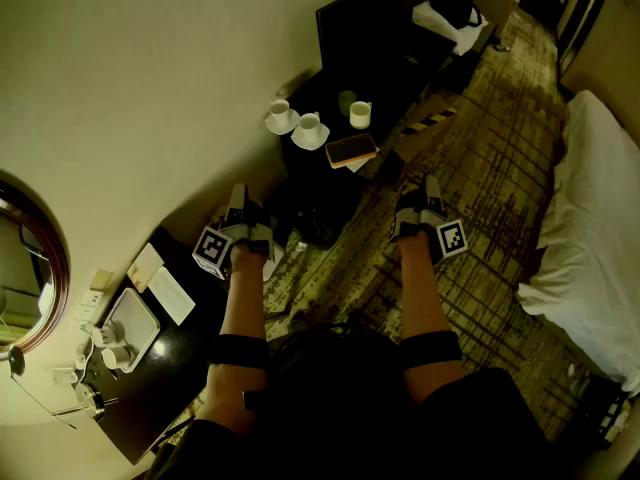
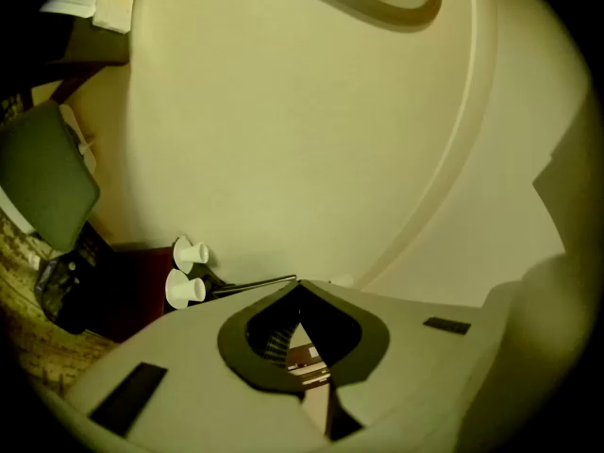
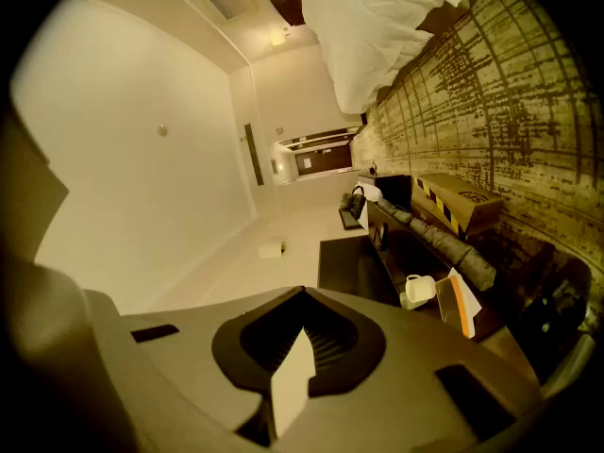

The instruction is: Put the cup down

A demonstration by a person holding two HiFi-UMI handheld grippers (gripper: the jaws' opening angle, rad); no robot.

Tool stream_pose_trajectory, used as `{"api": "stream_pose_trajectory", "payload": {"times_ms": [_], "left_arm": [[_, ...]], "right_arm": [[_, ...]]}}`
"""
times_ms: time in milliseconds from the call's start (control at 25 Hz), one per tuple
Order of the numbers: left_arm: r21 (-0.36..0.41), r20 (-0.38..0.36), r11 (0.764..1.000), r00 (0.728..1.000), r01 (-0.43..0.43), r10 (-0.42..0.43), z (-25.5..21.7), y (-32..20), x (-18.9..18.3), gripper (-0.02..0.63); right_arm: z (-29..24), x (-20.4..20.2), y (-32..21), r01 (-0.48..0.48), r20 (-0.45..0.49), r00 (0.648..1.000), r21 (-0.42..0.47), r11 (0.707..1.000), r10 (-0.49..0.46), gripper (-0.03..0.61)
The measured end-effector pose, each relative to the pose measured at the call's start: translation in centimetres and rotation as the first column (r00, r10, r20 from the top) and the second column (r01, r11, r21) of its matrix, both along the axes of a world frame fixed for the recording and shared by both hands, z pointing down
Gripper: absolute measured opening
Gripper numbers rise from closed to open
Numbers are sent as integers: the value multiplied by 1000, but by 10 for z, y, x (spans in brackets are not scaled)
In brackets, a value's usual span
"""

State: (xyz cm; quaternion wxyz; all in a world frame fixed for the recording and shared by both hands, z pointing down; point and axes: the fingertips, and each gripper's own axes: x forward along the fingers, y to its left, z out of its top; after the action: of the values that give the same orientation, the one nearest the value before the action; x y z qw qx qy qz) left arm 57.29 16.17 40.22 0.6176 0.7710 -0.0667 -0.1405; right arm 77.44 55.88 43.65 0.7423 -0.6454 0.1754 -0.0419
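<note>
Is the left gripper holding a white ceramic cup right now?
No, the left gripper is shut with nothing between its jaws.

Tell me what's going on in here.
A person holds a gripper in each hand, both out in front over the patterned carpet. The left gripper and the right gripper are both shut with nothing between their jaws, so no cup is being carried. Ahead, on a dark table, stand two white cups on saucers, a white mug and a green cup, none of them touched by either gripper.
</note>
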Motion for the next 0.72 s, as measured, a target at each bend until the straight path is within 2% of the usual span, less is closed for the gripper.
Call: {"api": "stream_pose_trajectory", "payload": {"times_ms": [160, 280, 360, 440, 520, 600, 640, 720], "left_arm": [[76, 43, 997, 999, -9, 6, -6, 6, 0, 5], [142, 102, 990, 995, -1, -14, -10, 4, -4, 5], [188, 131, 982, 991, -10, -15, -13, 5, -6, 5], [265, 162, 963, 987, -41, -3, -16, 8, -5, 5], [378, 217, 921, 976, -90, 6, -18, 12, -1, 5], [488, 298, 862, 955, -138, -16, -19, 16, 2, 5], [539, 336, 826, 941, -164, -33, -19, 18, 3, 5], [625, 405, 749, 912, -219, -72, -18, 19, 5, 5]], "right_arm": [[-10, 4, -5, 58, -34, 998, -96, 994, -61, 3], [-17, 6, -18, 110, -56, 991, -176, 978, -122, 3], [-17, 3, -26, 146, -53, 985, -235, 961, -163, 3], [-15, 1, -31, 180, -54, 977, -323, 929, -208, 3], [-17, -1, -34, 205, -60, 964, -454, 867, -260, 3], [-23, -5, -41, 223, -59, 946, -596, 772, -318, 3], [-26, -8, -48, 225, -60, 933, -672, 706, -355, 3], [-30, -16, -63, 207, -56, 899, -821, 533, -434, 3]]}}
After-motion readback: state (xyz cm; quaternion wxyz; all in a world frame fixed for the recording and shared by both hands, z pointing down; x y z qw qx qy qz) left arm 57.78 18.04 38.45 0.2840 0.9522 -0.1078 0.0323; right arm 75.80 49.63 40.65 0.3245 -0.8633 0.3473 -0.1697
